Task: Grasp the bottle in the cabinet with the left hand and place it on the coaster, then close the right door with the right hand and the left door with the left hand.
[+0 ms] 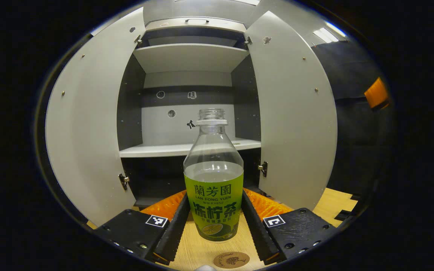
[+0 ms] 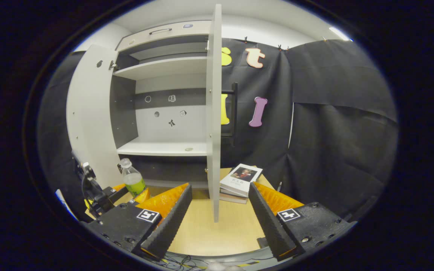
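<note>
Upright, the bottle (image 1: 213, 188) stands on the table (image 1: 196, 250) between the left tool's (image 1: 214, 220) fingers, which press its sides. Its coaster (image 1: 231, 259) lies just nearer the camera. Behind, both cabinet (image 1: 188, 56) doors stand open. Meanwhile the right tool (image 2: 220, 216) gapes empty before the right door's (image 2: 214, 113) edge, beside stacked books (image 2: 239, 180).

Background stuff on the desk & wall

Stack of books (image 2: 240, 180) sitting on the wooden tabletop (image 2: 217, 229), top one w/ a portrait pic on its cover, lying flat & a bit angled. Black cloth (image 2: 337, 124) hangs behind as the wall, pegged w/ clips (image 2: 279, 47) up top. Tangle of cables (image 2: 181, 260) at the near table edge. Ceiling light panels (image 1: 328, 34) glowing top right in left gripper view.
</note>
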